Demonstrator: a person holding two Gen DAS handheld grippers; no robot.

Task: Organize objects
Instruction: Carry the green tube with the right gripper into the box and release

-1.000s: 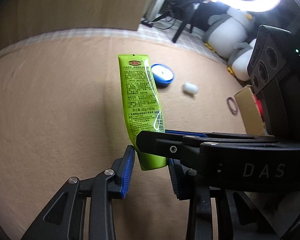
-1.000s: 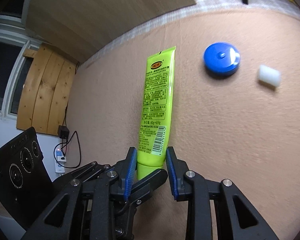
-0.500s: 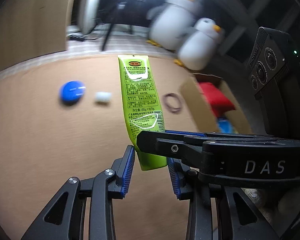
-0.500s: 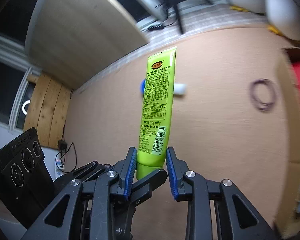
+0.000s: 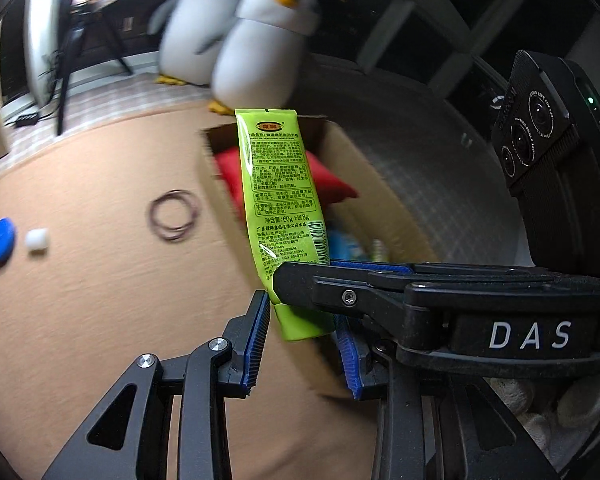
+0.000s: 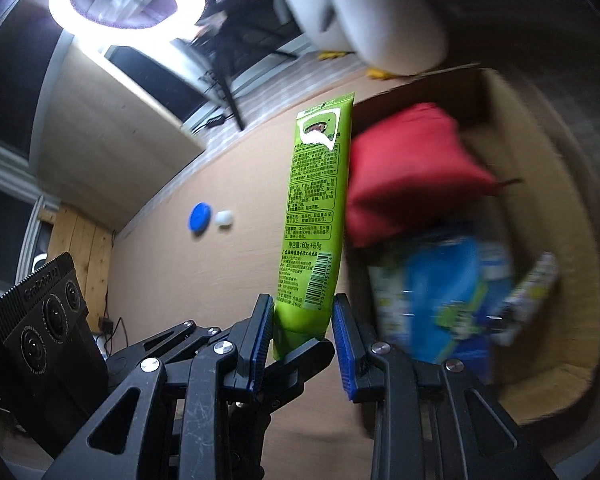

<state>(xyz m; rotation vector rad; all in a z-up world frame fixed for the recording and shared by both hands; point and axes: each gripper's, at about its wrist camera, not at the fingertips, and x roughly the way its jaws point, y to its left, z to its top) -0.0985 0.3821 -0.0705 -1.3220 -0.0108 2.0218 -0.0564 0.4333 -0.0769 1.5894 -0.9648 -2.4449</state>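
A matte tan tabletop [image 5: 80, 288] is spreading under everything. An open brown cardboard box [image 6: 540, 208] is sitting on it, holding a soft red pouch [image 6: 404, 172] and glossy blue-and-green packets [image 6: 448, 300]. A slim, lime-green plastic tube [image 6: 316, 216] printed with small text is standing upright in the air beside the box. The right gripper [image 6: 302, 340] and left gripper [image 5: 302, 344] are both pinching its lower end, ribbed blue jaws partly closed. A round blue cap [image 5: 2, 238] is lying far off.

tube [image 5: 282, 216] now over box [image 5: 384, 200]
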